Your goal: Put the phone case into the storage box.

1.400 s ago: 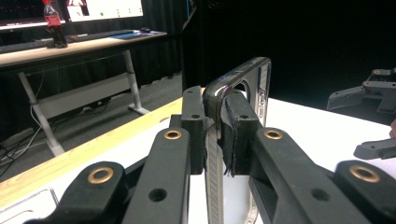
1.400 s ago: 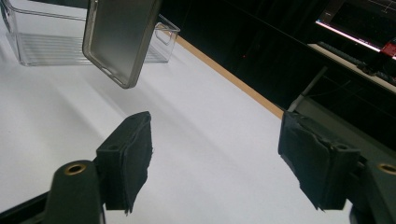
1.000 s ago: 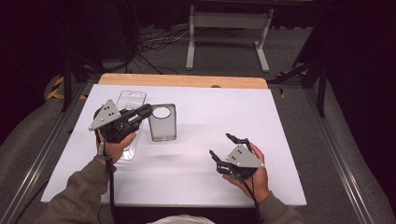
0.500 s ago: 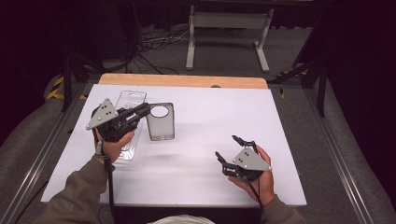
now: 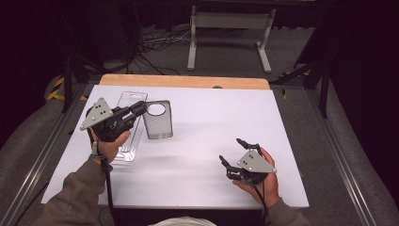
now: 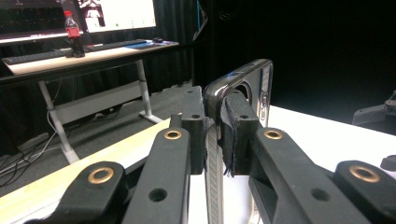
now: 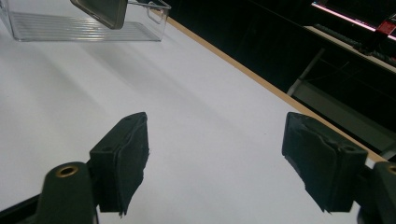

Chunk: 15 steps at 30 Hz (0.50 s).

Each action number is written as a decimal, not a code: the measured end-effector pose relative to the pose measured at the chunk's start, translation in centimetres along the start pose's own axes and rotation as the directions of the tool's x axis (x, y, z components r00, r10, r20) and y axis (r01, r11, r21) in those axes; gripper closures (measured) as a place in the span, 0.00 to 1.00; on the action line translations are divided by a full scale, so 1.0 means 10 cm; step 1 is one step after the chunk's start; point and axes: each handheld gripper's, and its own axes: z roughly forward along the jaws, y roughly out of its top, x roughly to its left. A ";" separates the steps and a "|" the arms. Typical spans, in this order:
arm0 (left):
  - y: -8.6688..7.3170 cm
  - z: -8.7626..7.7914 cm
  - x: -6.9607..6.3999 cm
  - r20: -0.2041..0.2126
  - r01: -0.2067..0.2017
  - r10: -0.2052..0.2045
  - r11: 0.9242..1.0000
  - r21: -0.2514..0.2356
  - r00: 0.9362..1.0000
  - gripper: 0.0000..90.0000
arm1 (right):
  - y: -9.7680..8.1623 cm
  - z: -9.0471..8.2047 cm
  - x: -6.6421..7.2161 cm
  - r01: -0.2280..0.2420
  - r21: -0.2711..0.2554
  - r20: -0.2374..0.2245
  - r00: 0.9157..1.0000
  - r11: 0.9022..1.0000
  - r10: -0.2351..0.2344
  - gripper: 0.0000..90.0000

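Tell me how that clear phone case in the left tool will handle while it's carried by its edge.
The phone case is a thin shell, pinched at one rim by the left tool, so it will probably flex a little rather than stay rigid. Its glossy surface looks slippery; the pads may let it pivot. It seems light for its size, since it hangs out level from that one grip.

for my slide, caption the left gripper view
Left gripper shut on the phone case's rim, above the table.
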 end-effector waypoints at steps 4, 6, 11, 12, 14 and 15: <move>0.01 -0.01 0.01 -0.007 0.002 -0.002 1.000 -0.010 1.000 0.90 | 0.00 0.01 0.01 -0.006 -0.010 -0.016 1.000 1.000 0.005 0.19; 0.01 -0.02 0.02 -0.006 0.001 -0.001 1.000 -0.009 1.000 0.90 | 0.00 0.01 0.01 -0.008 -0.011 -0.024 1.000 1.000 0.008 0.18; 0.01 -0.03 0.03 -0.007 -0.001 0.001 1.000 -0.006 1.000 0.90 | 0.00 0.01 0.02 -0.010 -0.020 -0.034 0.999 1.000 0.009 0.15; 0.02 -0.03 0.03 -0.008 0.001 -0.001 1.000 -0.009 1.000 0.90 | 0.00 0.01 0.02 -0.011 -0.022 -0.038 0.999 1.000 0.010 0.14; 0.02 -0.03 0.03 -0.008 0.003 -0.003 1.000 -0.012 1.000 0.90 | 0.00 0.02 0.02 -0.015 -0.026 -0.045 0.999 1.000 0.014 0.12; 0.02 -0.04 0.04 -0.009 -0.003 0.003 1.000 -0.011 1.000 0.90 | 0.00 0.02 0.02 -0.015 -0.026 -0.045 0.999 1.000 0.014 0.12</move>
